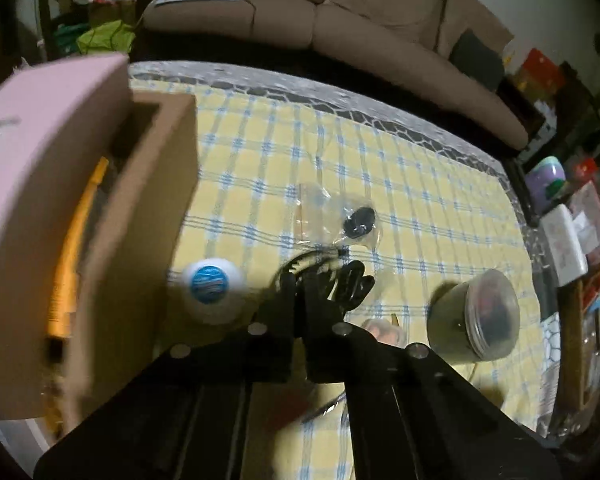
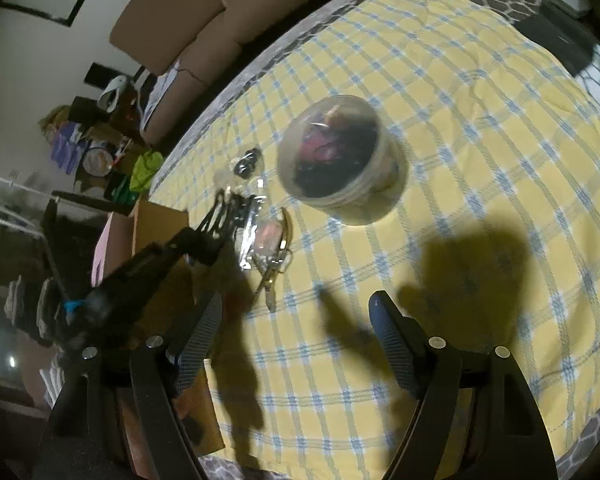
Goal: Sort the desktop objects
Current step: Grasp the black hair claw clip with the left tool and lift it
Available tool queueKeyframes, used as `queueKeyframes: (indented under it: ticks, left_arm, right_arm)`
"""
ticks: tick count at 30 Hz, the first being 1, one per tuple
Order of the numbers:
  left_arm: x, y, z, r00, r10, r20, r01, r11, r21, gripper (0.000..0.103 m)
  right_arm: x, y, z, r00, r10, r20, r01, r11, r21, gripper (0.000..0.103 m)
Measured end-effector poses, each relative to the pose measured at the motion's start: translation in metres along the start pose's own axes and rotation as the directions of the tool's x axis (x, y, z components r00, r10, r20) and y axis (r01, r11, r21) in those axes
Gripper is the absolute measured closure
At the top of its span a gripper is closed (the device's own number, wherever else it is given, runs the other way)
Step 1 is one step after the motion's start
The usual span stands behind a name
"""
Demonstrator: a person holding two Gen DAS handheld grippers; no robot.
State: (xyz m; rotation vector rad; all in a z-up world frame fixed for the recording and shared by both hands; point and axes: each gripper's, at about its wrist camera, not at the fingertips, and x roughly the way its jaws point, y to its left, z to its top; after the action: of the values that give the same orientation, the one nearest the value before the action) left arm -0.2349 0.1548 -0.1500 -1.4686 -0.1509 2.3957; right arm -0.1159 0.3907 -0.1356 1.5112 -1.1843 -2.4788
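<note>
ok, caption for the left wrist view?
Left gripper shut on a black clip above the checked tablecloth, beside the cardboard box.

Left gripper (image 1: 332, 276): jaws drawn together, the two black fingers (image 1: 286, 292) side by side and pointing steeply down; black clips with a thin cable sit at their tips, though blur hides whether the pads pinch them. In the right wrist view the same left gripper (image 2: 224, 216) reaches in from the lower left, its dark body slanting upward to the fingertips, with a blue patch near its rear end. Right gripper (image 2: 296, 304): jaws spread wide, textured pads (image 2: 392, 344) well apart and angled downward, nothing between them.
</note>
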Motion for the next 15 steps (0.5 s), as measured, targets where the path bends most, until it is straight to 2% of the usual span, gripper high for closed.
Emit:
queueKeyframes:
  ticks: [5, 9, 11, 15]
  left_arm:
    - [-0.009, 0.003, 0.003, 0.999, -0.020, -0.039, 0.021, 1.000, 0.009, 0.100]
    - [-0.028, 0.003, 0.013, 0.993, -0.109, -0.036, 0.105, 0.990, -0.088, 0.100]
    - [-0.045, 0.004, 0.017, 0.988, -0.153, -0.012, 0.150, 0.981, -0.120, 0.100]
    - [-0.080, 0.013, 0.032, 0.991, -0.092, 0.095, 0.104, 0.987, -0.125, 0.100]
  right_arm:
    - [-0.001, 0.018, 0.002, 0.999, -0.017, 0.047, 0.020, 0.997, -0.076, 0.024]
    - [0.007, 0.033, 0.010, 0.996, 0.032, 0.086, -0.025, 0.996, -0.085, 0.024]
    - [0.019, 0.038, 0.020, 0.994, 0.046, 0.103, -0.040, 0.997, -0.062, 0.024]
    - [0.052, 0.063, 0.034, 0.997, -0.001, 0.081, 0.013, 0.989, -0.147, 0.024]
